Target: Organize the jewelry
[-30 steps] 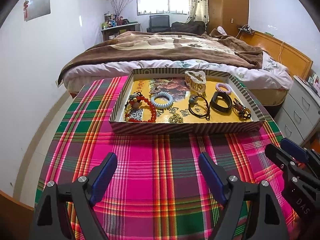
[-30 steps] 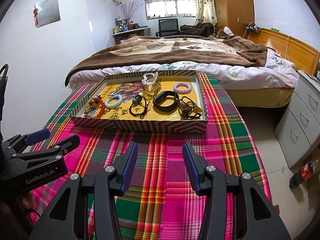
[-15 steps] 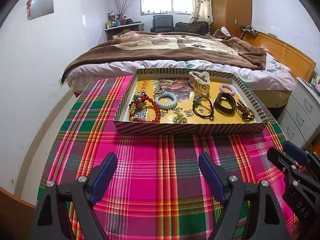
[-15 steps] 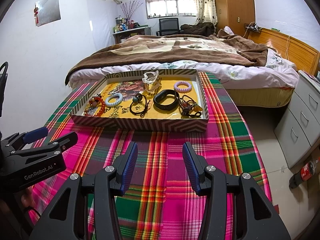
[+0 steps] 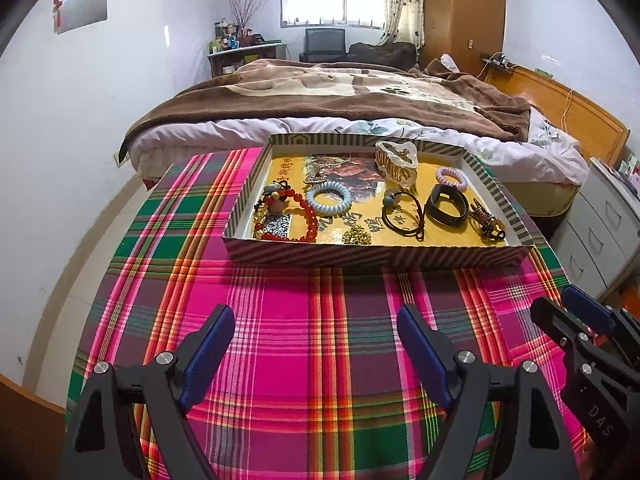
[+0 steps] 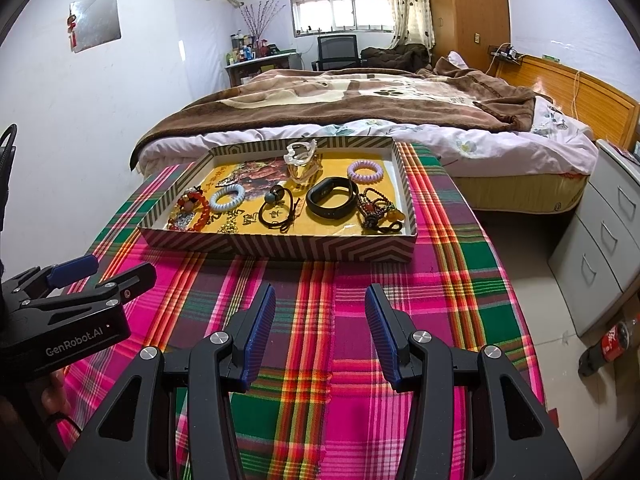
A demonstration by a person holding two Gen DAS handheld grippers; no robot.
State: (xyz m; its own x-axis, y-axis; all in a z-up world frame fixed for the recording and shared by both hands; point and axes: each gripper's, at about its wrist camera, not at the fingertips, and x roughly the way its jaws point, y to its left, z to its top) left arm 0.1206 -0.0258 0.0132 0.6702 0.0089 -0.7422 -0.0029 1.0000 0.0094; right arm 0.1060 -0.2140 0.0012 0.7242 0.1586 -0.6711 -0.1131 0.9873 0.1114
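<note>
Over the last second both of my grippers had eased toward the tray, which sat larger in each view; none of the jewelry had shifted. Nearest, my left gripper (image 5: 316, 354) and right gripper (image 6: 320, 330) hovered over the pink plaid tablecloth (image 5: 304, 320), jaws parted and empty. Beyond stood the striped cardboard tray (image 5: 360, 254), already holding the red bead bracelet (image 5: 308, 220), blue coil hair tie (image 5: 329, 197) and black wristband (image 5: 447, 210). Only the right view showed a cola bottle (image 6: 608, 345) on the floor.

"GenRobot.AI" on the left gripper (image 6: 86, 280) body, "DAS" on the right gripper (image 5: 576, 316) body; tray print unreadable.
</note>
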